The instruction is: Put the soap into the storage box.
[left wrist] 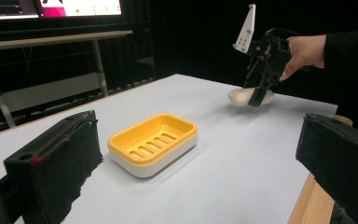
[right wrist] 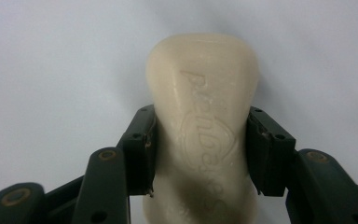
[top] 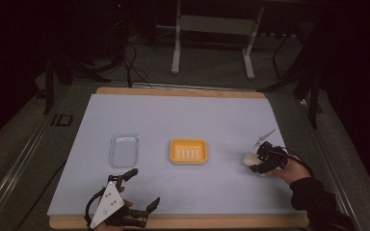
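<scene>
One cream soap bar [right wrist: 203, 126] — rounded, waisted, with raised lettering across its top — sits clamped at its narrow middle in your right gripper [top: 265, 161], resting on the white tabletop [top: 183, 115] right of the yellow soap dish [top: 188, 151]. Your left gripper [top: 142, 190] hangs near the front edge, nearer you than the dish — jaws wide apart, holding nothing.

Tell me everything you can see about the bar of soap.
The soap bar is cream-white, smooth and rounded, with embossed lettering and an oval emblem on its top face. It lies flat on the white table cover at the person's right, right of the yellow soap dish and apart from it. The right gripper has one jaw pressed against each long side.
</scene>
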Demonstrator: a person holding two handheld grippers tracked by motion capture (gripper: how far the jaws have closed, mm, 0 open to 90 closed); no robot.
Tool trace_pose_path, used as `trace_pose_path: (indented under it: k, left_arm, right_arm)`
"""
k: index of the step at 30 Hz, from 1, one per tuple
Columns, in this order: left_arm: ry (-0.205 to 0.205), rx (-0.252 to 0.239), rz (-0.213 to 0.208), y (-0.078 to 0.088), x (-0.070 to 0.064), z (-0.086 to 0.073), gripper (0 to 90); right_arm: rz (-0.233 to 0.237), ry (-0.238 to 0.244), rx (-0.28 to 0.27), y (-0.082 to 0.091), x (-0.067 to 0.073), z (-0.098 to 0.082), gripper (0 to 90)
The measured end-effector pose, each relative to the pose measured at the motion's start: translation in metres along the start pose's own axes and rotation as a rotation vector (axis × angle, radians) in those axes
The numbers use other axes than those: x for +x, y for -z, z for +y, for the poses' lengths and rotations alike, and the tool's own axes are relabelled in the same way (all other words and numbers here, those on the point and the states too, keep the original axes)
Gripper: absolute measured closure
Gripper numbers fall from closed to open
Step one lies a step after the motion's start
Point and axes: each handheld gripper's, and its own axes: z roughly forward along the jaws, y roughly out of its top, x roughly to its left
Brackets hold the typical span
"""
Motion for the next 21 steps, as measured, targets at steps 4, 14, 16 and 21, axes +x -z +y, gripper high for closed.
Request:
trace_pose_path:
  k: [4,14,16,21]
  left_arm:
    - [0.002,-0.001,-0.001,0.0,0.0,0.0,0.0]
    - [0.001,-0.001,0.003,0.0,0.001,0.0,0.0]
    - [0.001,0.0,0.003,0.0,0.001,0.0,0.0]
    - [0.001,0.001,0.001,0.0,0.0,0.0,0.0]
  right_arm:
    - [0.011,0.034,-0.011,0.003,-0.001,0.003,49.7]
    - [0.039,0.111,-0.011,0.008,-0.007,0.012,49.6]
    - [0.044,0.116,-0.01,0.009,-0.009,0.015,49.7]
    - [0.057,0.136,-0.014,0.009,-0.013,0.021,49.6]
